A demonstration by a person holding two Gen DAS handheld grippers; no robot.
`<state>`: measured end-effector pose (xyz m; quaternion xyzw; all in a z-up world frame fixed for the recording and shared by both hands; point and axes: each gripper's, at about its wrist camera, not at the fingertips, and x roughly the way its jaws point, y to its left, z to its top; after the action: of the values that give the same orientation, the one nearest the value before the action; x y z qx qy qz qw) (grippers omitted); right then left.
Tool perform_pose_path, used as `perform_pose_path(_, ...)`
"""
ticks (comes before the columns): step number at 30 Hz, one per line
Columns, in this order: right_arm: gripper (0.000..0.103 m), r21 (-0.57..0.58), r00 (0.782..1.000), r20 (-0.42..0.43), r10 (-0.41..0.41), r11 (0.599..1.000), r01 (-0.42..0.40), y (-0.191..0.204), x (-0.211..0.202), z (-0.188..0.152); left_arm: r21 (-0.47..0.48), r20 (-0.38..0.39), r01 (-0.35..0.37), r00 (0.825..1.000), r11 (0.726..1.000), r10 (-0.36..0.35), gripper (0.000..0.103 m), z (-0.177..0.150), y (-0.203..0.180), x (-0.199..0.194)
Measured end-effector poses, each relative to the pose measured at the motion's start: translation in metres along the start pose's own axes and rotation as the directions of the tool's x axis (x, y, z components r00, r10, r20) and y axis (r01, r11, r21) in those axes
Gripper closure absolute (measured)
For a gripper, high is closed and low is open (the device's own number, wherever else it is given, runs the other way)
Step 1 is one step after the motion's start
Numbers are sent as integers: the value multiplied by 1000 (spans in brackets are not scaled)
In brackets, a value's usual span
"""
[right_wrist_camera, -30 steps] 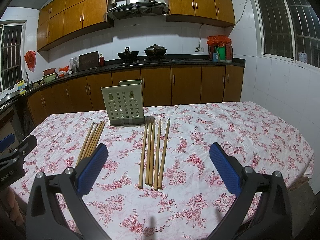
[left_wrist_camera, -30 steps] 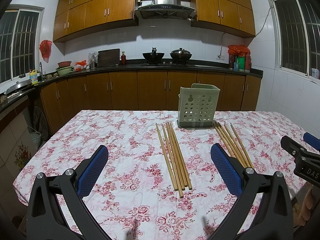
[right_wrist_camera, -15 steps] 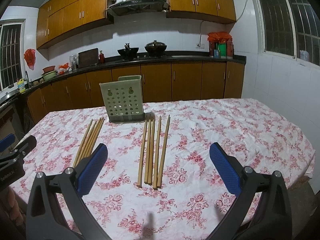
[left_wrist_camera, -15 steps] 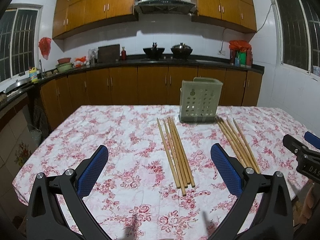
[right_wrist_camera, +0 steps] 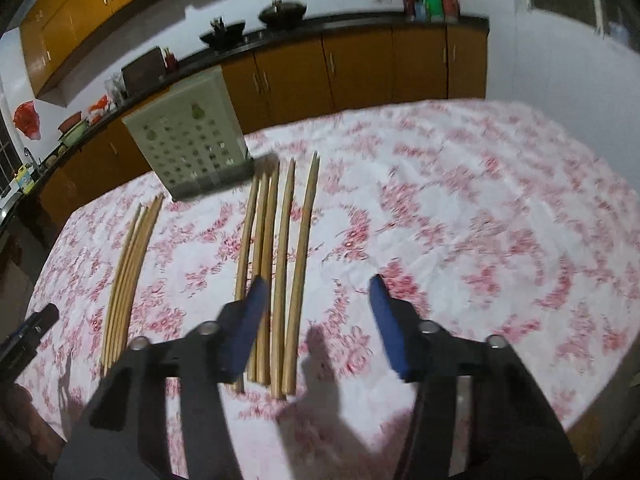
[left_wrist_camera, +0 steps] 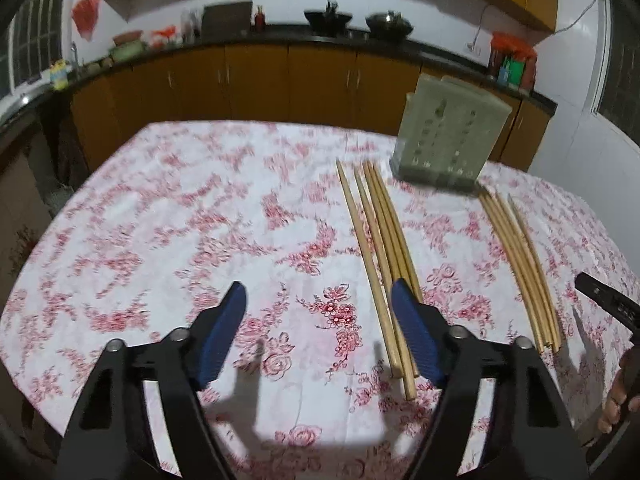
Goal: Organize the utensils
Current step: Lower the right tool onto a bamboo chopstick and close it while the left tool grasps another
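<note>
- While its blue-padded jaws stand apart and hold nothing, the left hand-held gripper [left_wrist_camera: 318, 330] hangs low over the table [left_wrist_camera: 168, 216], its right pad in front of the near ends of the left bundle of chopsticks [left_wrist_camera: 380, 248].
- With jaws likewise spread and empty, the right hand-held gripper [right_wrist_camera: 316, 320] hangs above the same floral cloth, its left pad overlapping the near part of the right bundle of chopsticks [right_wrist_camera: 280, 248]; two sticks of that bundle lie between the pads.
- Each bundle lies flat on the table, sticks roughly parallel, pointing away toward the utensil holder [left_wrist_camera: 448, 136].
- The pale green perforated holder stands upright at the far side of the table, between the far ends of the two bundles and just beyond them.
- In the left wrist view the other bundle lies at right, well apart from the first; in the right wrist view the other bundle lies at left.
- Behind the table runs a kitchen counter [right_wrist_camera: 360, 36] with wooden cabinets below; dark woks [left_wrist_camera: 328, 20] sit on it. Both views are motion-blurred.
</note>
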<state>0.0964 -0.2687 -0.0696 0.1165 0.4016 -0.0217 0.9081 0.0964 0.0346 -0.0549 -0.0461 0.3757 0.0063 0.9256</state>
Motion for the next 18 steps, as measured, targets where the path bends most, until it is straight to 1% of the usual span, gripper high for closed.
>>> perform_pose_path(2, 67, -5, 999, -34, 6, 1000, -6, 2, 13, 3, 11, -26, 7, 1000, 1000, -7, 37, 2, -2, 9)
perform_pose_path(4, 69, -17, 998, -66, -6, 1000, 4, 5, 26, 5, 16, -44, 12, 999, 1000, -12, 39, 4, -3, 16)
perform_pose_path(6, 73, -23, 996, -93, -13, 1000, 11, 6, 35, 5, 19, -64, 21, 998, 1000, -20, 43, 5, -4, 23)
perform_pose_path(7, 78, -24, 994, -107, -12, 1000, 10, 5, 40, 5, 18, -73, 28, 997, 999, -27, 45, 6, -5, 26)
perform_pose_path(8, 83, -24, 995, -103, -12, 1000, 9, 5, 42, 4, 18, -82, 38, 996, 999, -37, 47, 6, -5, 29)
perform_pose_path(9, 86, -29, 995, -97, -25, 999, 22, 4, 42, 4, 17, -88, 49, 995, 999, -47, 49, 6, -6, 31)
perform_pose_path(10, 91, -32, 995, -95, -38, 999, 35, 3, 43, 5, 17, -94, 65, 994, 998, -63, 51, 7, -7, 32)
perform_pose_path(11, 93, -28, 995, -97, -40, 999, 37, 2, 44, 6, 17, -99, 82, 992, 996, -80, 52, 7, -8, 33)
perform_pose_path(14, 94, -4, 995, -97, -32, 999, 32, -5, 45, 10, 20, -115, 108, 988, 994, -105, 58, 8, -13, 38)
perform_pose_path(18, 94, -9, 995, -96, -37, 999, 36, -6, 46, 10, 25, -144, 114, 984, 993, -109, 67, 9, -18, 48)
